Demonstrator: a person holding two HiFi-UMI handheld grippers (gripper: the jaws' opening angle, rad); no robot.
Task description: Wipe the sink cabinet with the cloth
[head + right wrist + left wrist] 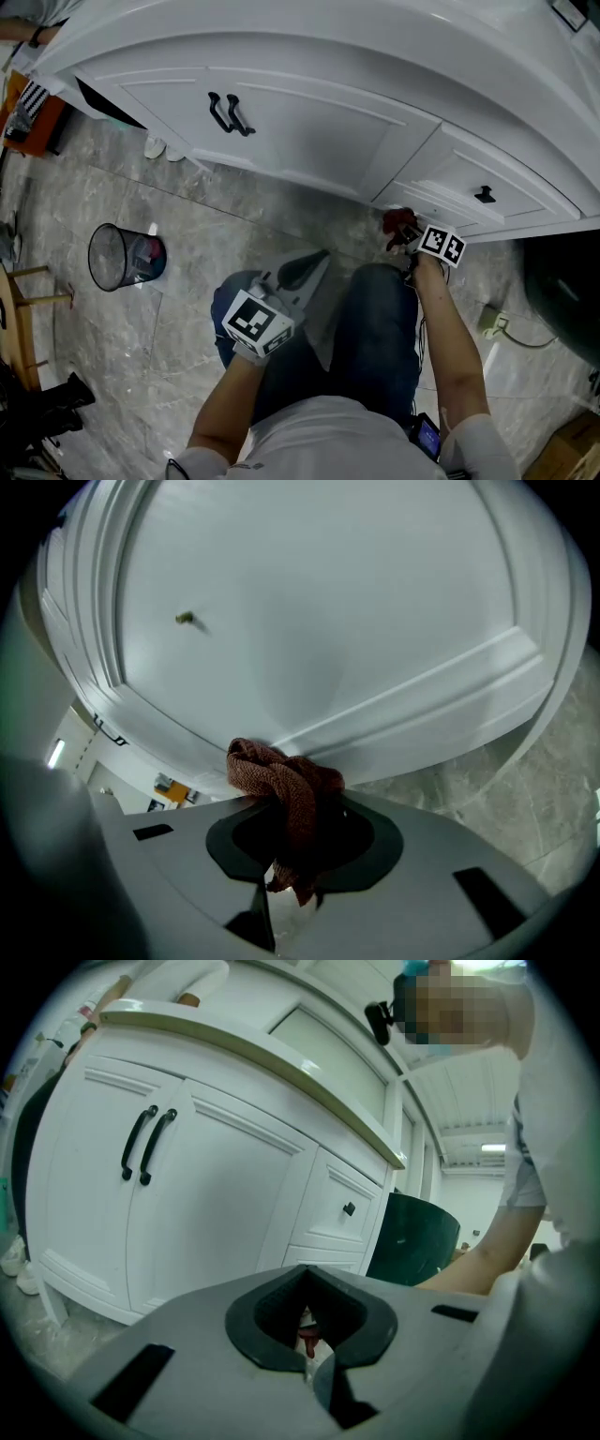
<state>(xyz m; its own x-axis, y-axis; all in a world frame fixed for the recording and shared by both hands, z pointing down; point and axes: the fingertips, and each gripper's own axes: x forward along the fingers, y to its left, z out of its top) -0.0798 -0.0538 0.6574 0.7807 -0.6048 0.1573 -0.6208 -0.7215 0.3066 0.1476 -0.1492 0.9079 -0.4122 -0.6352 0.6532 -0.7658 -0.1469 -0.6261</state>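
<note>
The white sink cabinet [309, 131] spans the top of the head view, with two black door handles [230, 114] and a black drawer knob [485, 195]. My right gripper [403, 230] is shut on a red-brown cloth [399, 222], and the bunched cloth [286, 789] presses against the lower edge of a white drawer panel [328, 621]. In its own view the right gripper [291, 878] has the cloth hanging down between its jaws. My left gripper [298, 272] hovers above the person's knee, away from the cabinet [216, 1204]. The left gripper [307, 1372] is shut and holds nothing.
A wire waste bin [125, 256] stands on the marble floor at left, near white slippers [164, 148] and a wooden chair [28, 291]. A dark green tub [562, 291] sits right of the cabinet. A small speck [185, 619] marks the drawer face.
</note>
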